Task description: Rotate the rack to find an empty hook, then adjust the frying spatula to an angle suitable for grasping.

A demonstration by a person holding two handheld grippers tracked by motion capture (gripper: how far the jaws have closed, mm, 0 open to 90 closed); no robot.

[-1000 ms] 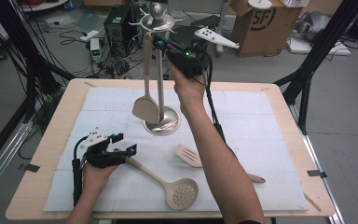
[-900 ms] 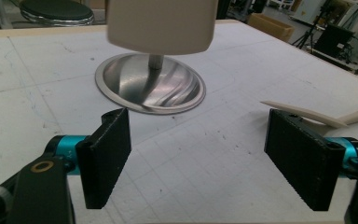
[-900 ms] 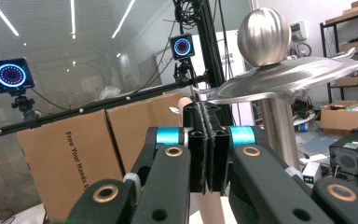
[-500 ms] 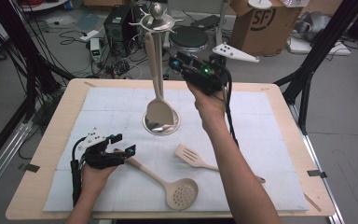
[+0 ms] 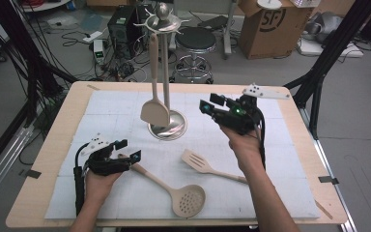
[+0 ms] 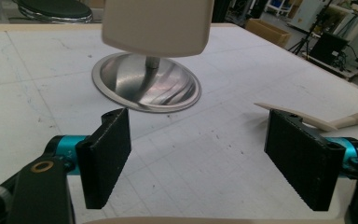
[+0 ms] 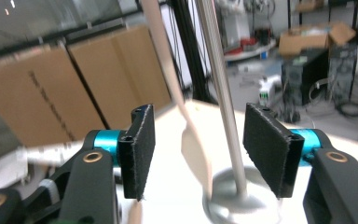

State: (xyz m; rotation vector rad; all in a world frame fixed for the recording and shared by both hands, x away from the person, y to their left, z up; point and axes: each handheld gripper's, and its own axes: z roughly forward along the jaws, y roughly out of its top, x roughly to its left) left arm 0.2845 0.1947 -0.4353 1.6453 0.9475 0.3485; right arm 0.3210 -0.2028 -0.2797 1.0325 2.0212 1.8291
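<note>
The cream spatula (image 5: 154,110) hangs from the steel rack (image 5: 166,72), free of any grip, just off the tips of the right gripper (image 5: 211,105), whose fingers (image 7: 139,148) have just been opening and stand spread with nothing pinched. Nearer the person, the left gripper (image 5: 127,150) rests on the counter (image 5: 290,159), fingers spread, over the handle of the slotted spoon (image 5: 186,199). A slotted turner (image 5: 197,162) lies between the hands.

1. I see the stand (image 5: 166,123): polished metal, its base mirror-glossy.
2. Turner (image 5: 154,108), slotted turner (image 5: 204,163) and skimmer (image 5: 186,199): cream, matt, smooth; they look plastic.
3. Table (image 5: 314,193): pale wood edge under a matt white mat (image 5: 270,193).
4. Jaws' pads: black, rough-textured.
</note>
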